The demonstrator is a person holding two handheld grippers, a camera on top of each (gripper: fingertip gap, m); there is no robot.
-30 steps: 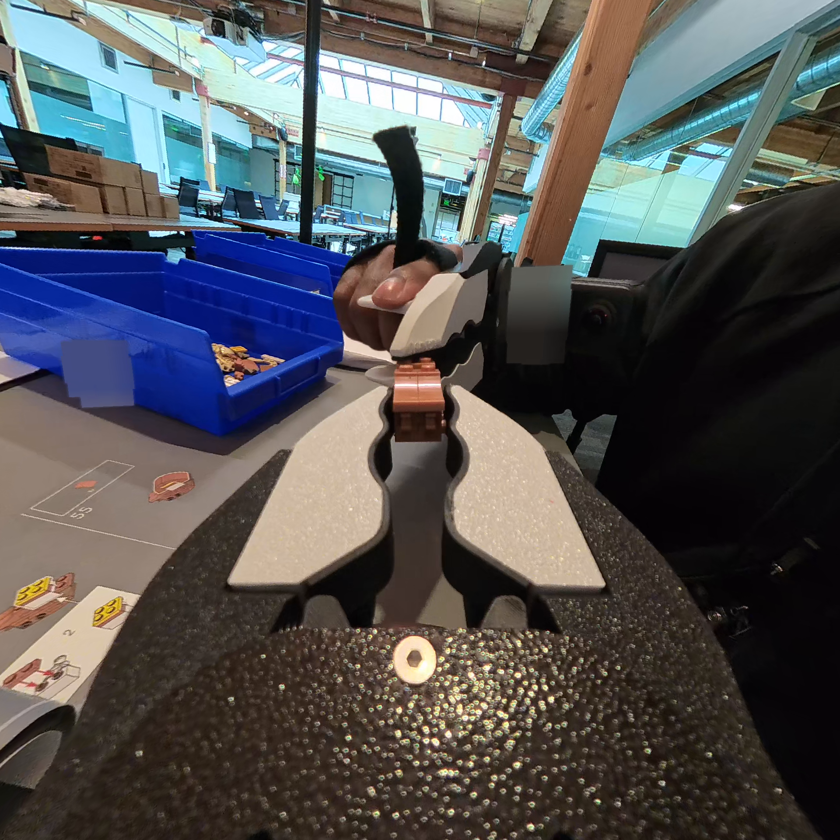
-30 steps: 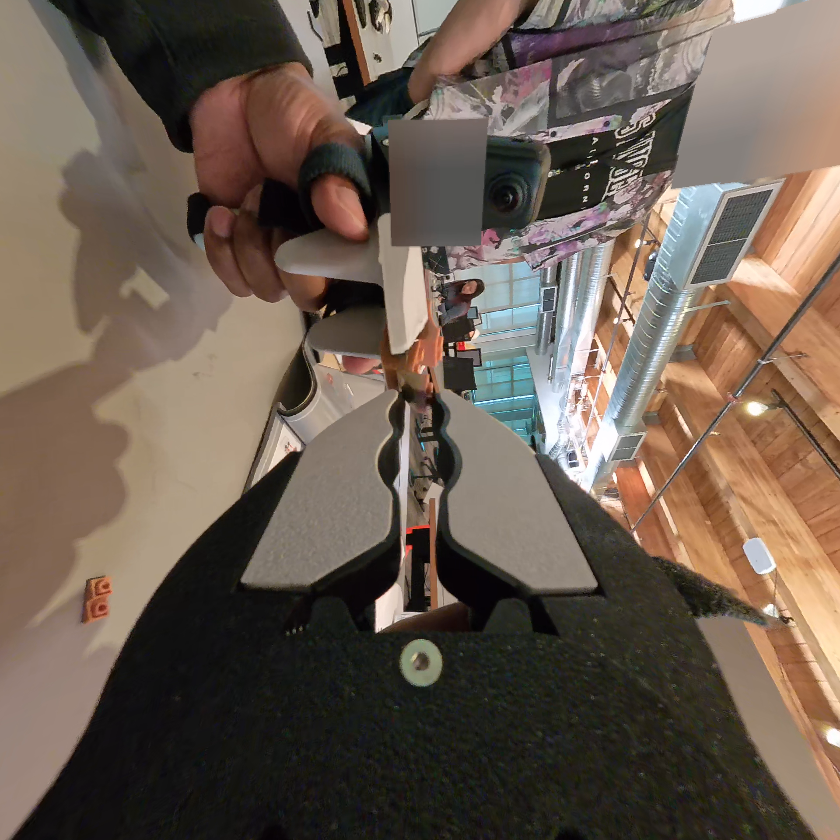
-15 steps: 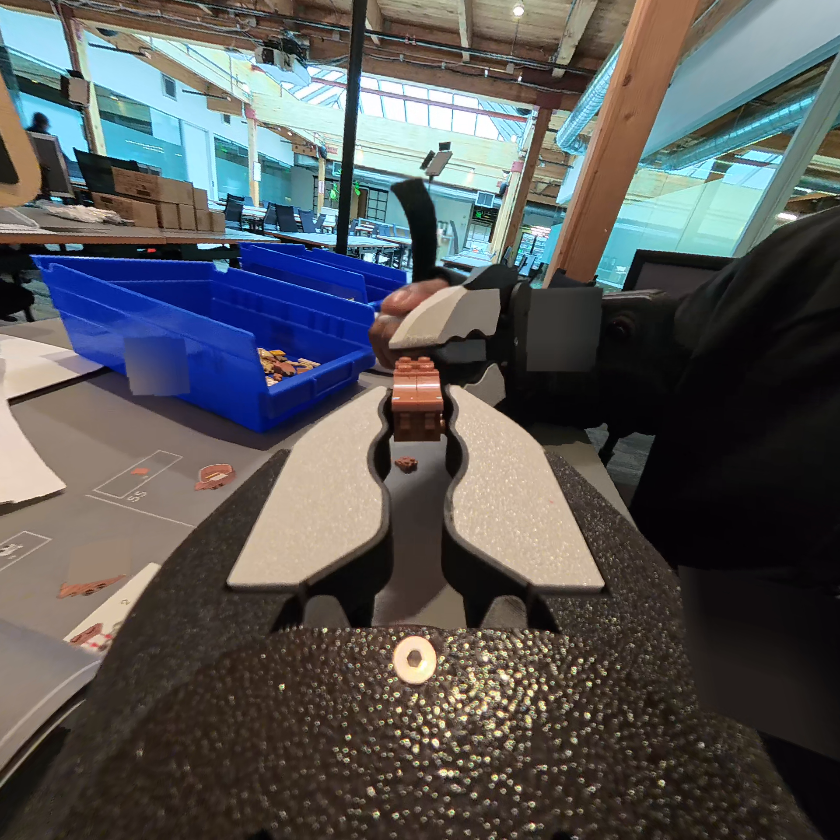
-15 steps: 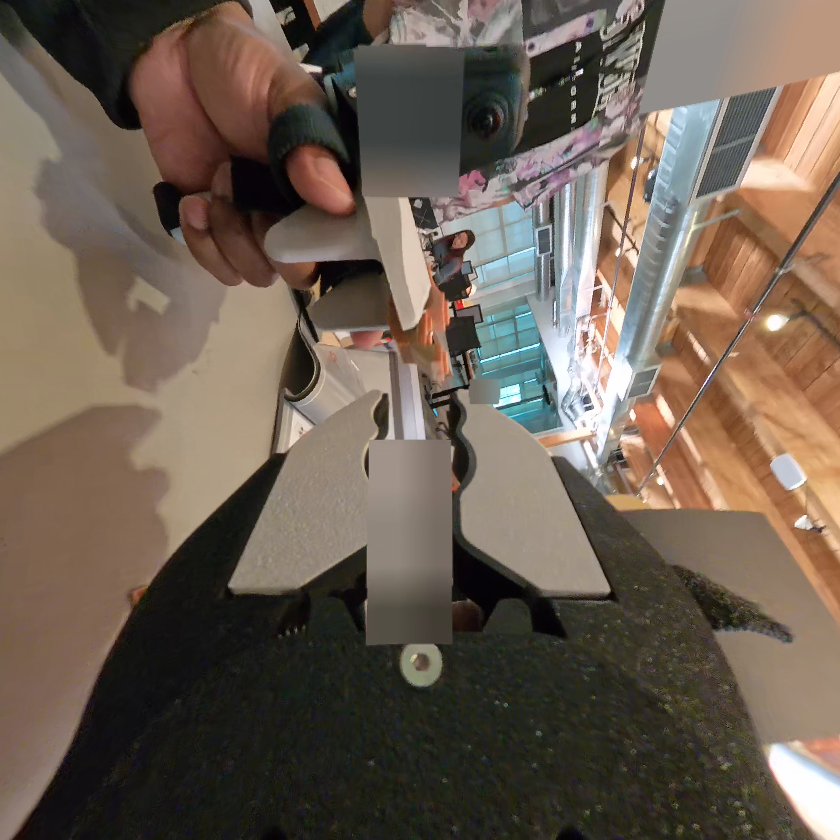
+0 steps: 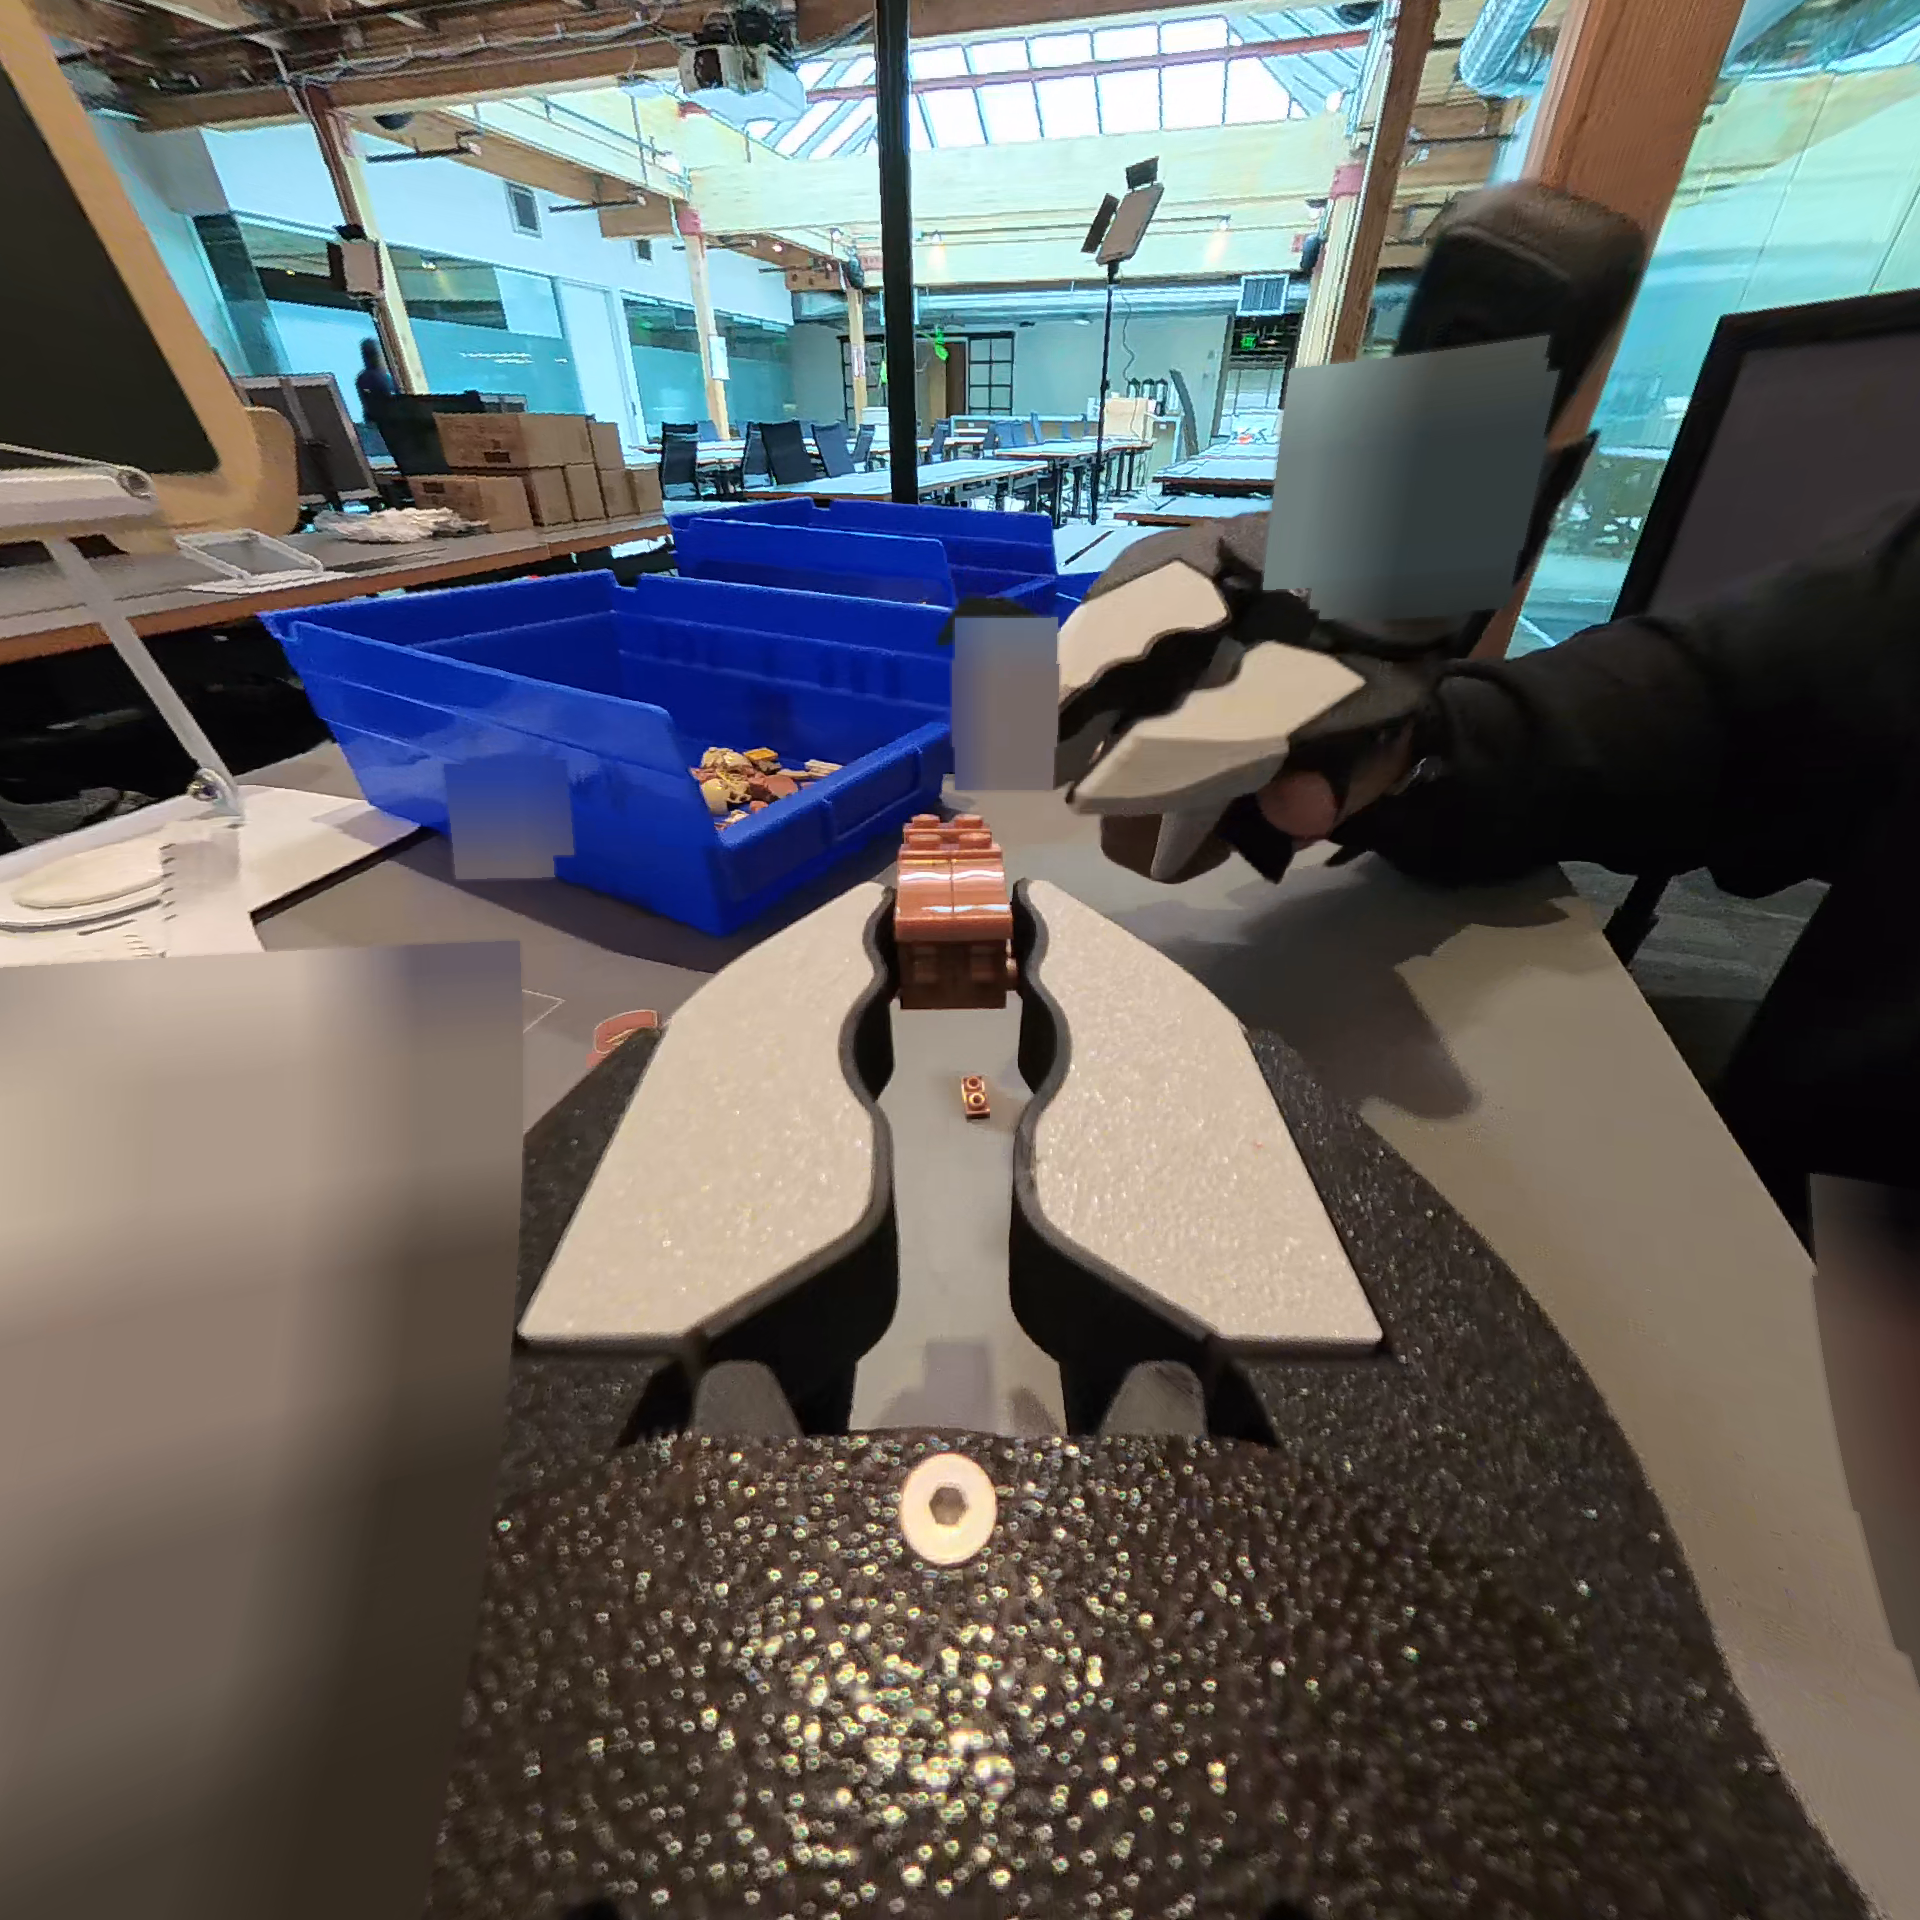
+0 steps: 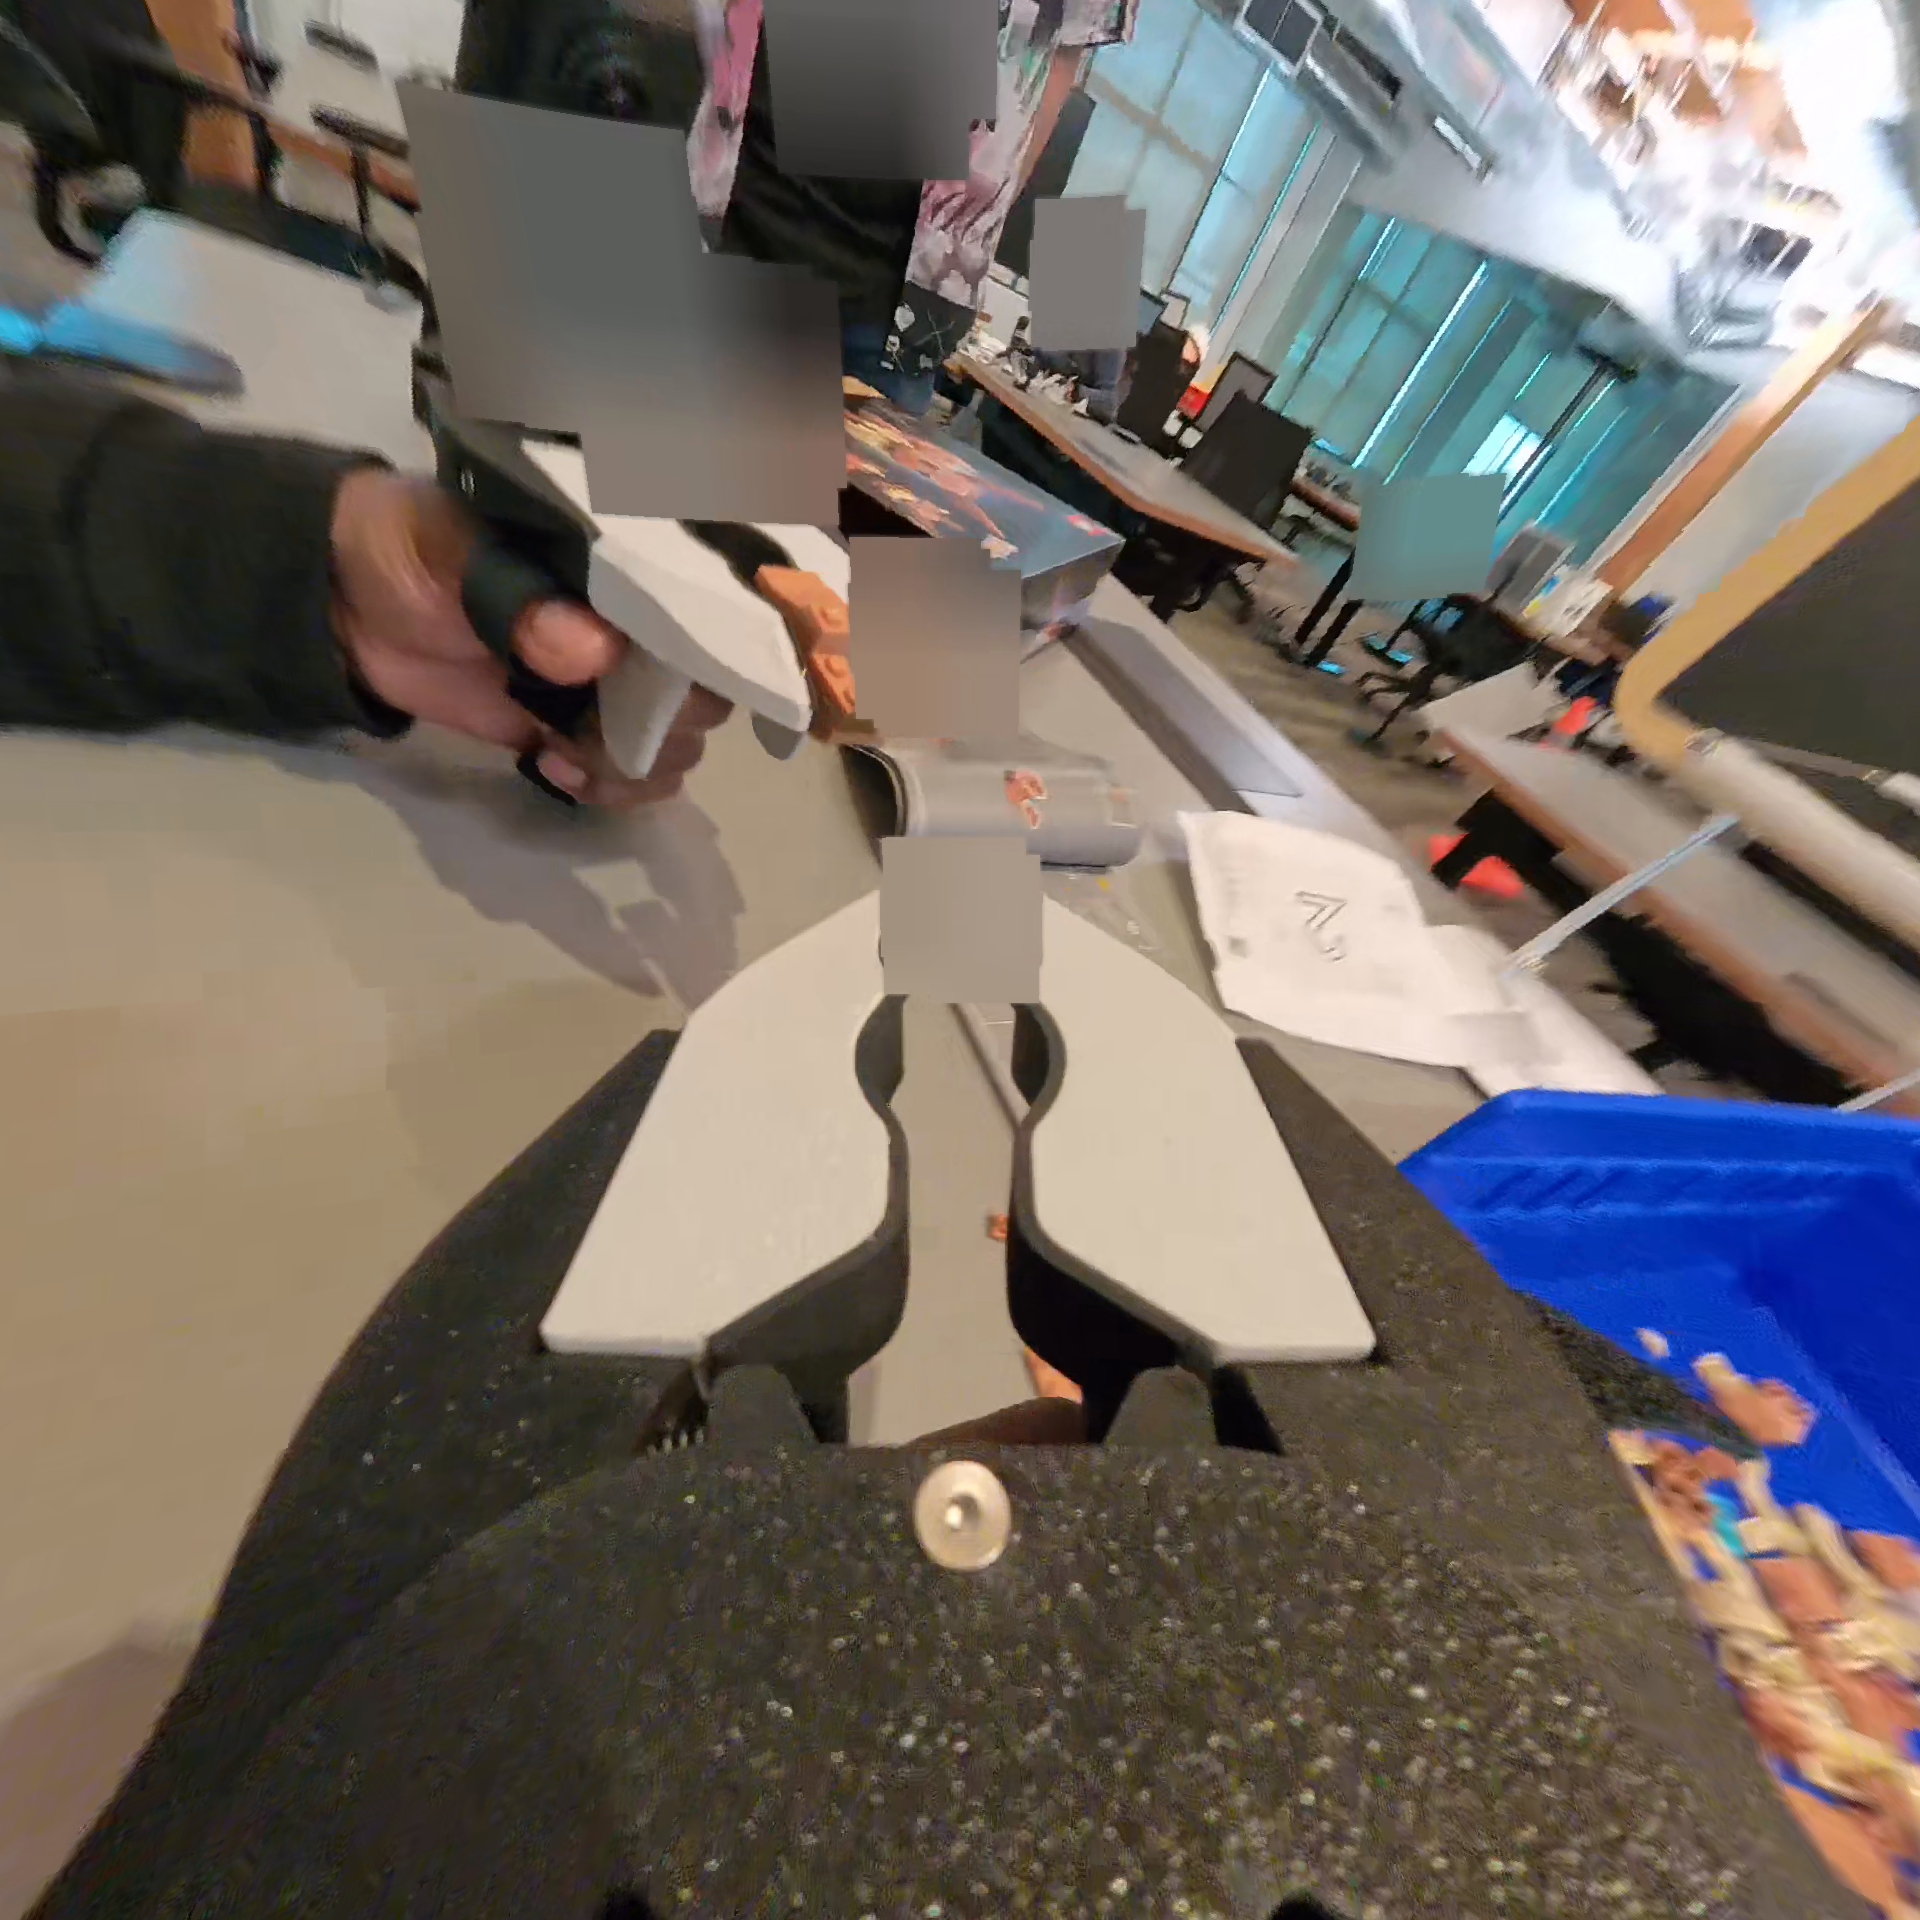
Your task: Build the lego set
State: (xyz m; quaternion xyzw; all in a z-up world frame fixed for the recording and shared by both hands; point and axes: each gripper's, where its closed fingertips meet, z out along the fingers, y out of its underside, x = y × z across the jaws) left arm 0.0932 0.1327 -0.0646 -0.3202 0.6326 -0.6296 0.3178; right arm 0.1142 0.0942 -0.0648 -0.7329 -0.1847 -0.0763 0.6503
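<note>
The right gripper (image 5: 1091, 769) has swung away to the right of the brick stack (image 5: 951, 920); its fingertips are masked, state unclear. The left gripper (image 5: 954, 935) clamps the stack; hold it steady, studs up, table (image 5: 1455, 1039) below

A large open-plan office or workshop hall; exposed timber beams (image 5: 582, 145) and skylights (image 5: 1091, 94) overhead; rows of long desks (image 5: 935, 478) with office chairs (image 5: 790, 452); glass partition walls (image 6: 1382, 343); stacked cardboard boxes (image 5: 520, 468); blue plastic parts bins (image 5: 623, 717) on a grey worktable (image 5: 1507, 1091).
</note>
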